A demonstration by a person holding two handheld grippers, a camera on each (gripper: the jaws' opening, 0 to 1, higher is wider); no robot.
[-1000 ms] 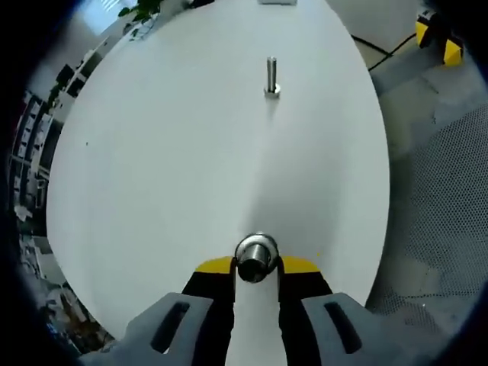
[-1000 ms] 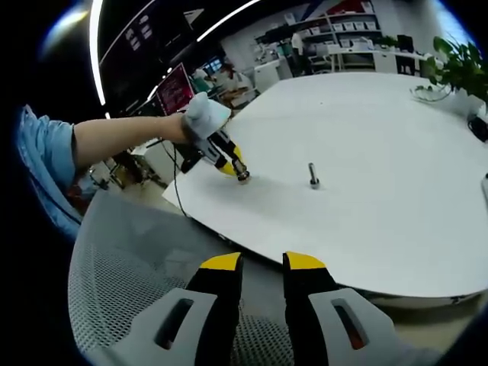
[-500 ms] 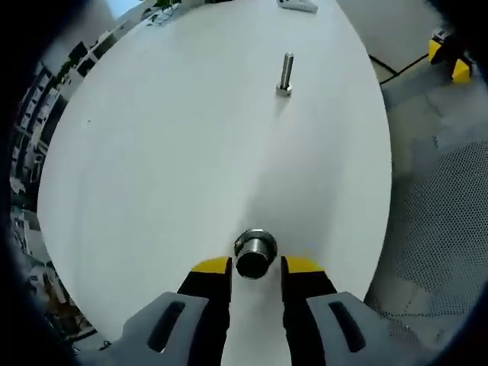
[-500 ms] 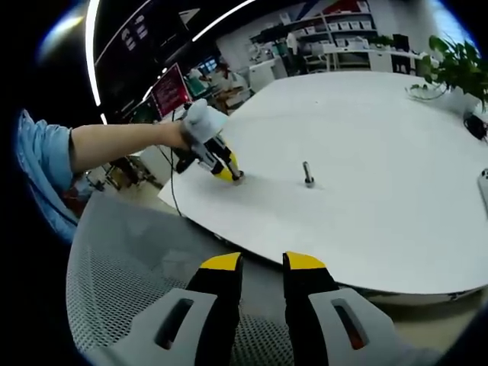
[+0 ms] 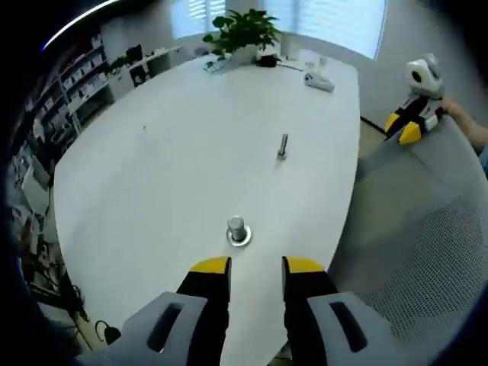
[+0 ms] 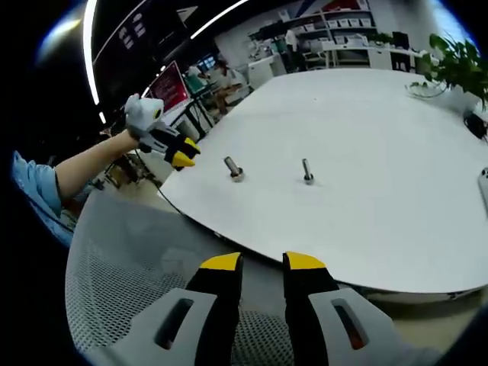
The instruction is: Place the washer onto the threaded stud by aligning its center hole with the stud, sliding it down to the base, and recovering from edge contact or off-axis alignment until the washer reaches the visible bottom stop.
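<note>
A short steel stud (image 5: pixel 236 229) stands upright on the white table (image 5: pixel 168 152), with a flat washer ring around its base. Beyond it a thinner bolt (image 5: pixel 283 146) stands on its head. My left gripper (image 5: pixel 256 268) is open and sits back from the stud, with nothing between its fingers. In the right gripper view the same stud (image 6: pixel 233 168) and bolt (image 6: pixel 307 171) stand near the table's edge. The left gripper (image 6: pixel 181 157), held by a hand, hovers apart to the left of them. My right gripper (image 6: pixel 263 263) hangs open over a mesh chair, holding nothing.
A potted plant (image 5: pixel 242 27) and a white device (image 5: pixel 319 80) sit at the table's far end. A grey mesh chair (image 5: pixel 427 252) lies beside the table edge, with the right gripper (image 5: pixel 413 114) above it. Shelves and desks fill the background.
The left gripper has let go of the steel stud and pulled back and up off the table. The stud now stands free. The right gripper has stayed still.
</note>
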